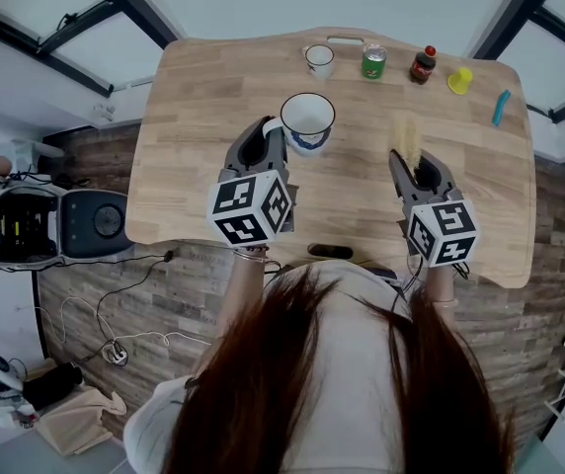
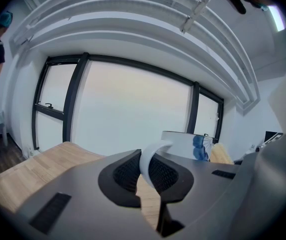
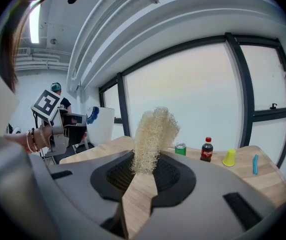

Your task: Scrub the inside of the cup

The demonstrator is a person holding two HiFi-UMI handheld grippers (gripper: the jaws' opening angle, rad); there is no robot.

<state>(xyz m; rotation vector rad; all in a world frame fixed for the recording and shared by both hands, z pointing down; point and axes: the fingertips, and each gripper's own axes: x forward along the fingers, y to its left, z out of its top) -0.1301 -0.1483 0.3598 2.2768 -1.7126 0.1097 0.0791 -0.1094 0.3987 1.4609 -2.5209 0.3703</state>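
Observation:
A white cup with a blue pattern is held above the wooden table, mouth facing up. My left gripper is shut on the cup's white handle, and the cup body shows just beyond the jaws. To the right, apart from the cup, my right gripper is shut on a pale, frizzy scrubber. In the right gripper view the scrubber stands up between the jaws, with the cup off to the left.
Along the table's far edge stand a small white cup, a green can, a cola bottle, a yellow cup and a blue item. A machine and cables lie on the floor at left.

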